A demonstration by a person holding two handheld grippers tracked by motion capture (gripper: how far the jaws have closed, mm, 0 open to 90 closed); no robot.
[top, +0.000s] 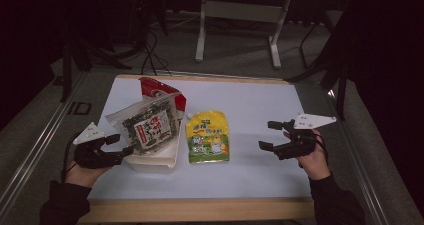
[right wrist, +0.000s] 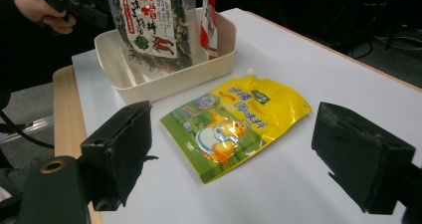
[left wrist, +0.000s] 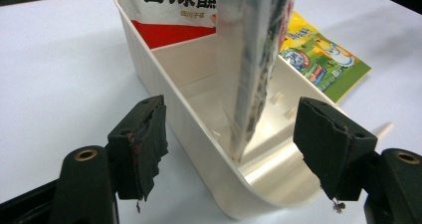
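White worktop (top: 260, 175) | left gripper (top: 116, 146) jaws spread, seaweed pack (top: 150, 125) standing loose between them inside cream bin (top: 155, 162), looks like drop-off done | right gripper (top: 272, 135) wide open, empty, facing yellow pouch (top: 208, 136) just ahead | next up probably: reach in, pinch pouch edge, bin it beside red bag (top: 160, 89)

Yellow-and-green pouch (top: 208, 136) lying flat on the white table (top: 260, 175), just beside the tub's right side, spout corner pointing away from the near edge. Red-and-white bag (top: 161, 91) standing upright at the tub's far end. Beyond the table: grey floor with a white frame's legs (top: 239, 30) and loose cables (top: 150, 55).
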